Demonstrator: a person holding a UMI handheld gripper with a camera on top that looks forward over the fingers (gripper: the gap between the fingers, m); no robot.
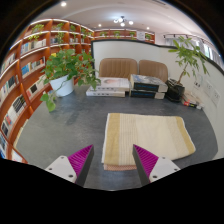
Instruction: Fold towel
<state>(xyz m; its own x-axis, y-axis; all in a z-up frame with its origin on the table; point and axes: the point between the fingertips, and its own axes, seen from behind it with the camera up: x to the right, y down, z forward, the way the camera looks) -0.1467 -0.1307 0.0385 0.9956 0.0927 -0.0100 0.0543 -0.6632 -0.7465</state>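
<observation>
Towel (148, 139), cream and soft, lies flat on the grey table (60, 125), just ahead of the gripper (112, 161), whose fingers are spread; its near edge seems best for pinching.

Item count, gripper view.
1 towel (148, 138), cream, lying on 1 grey table (60, 125). 1 gripper (113, 160), 2 fingers, 2 magenta pads (81, 159), gap between them, nothing held. 2 potted plants: big plant (68, 68) beside the bookshelf (25, 70), thin plant (186, 58) opposite. 2 tan chairs (135, 69). 1 ceiling lamp (121, 21). Books: too many to count.
</observation>
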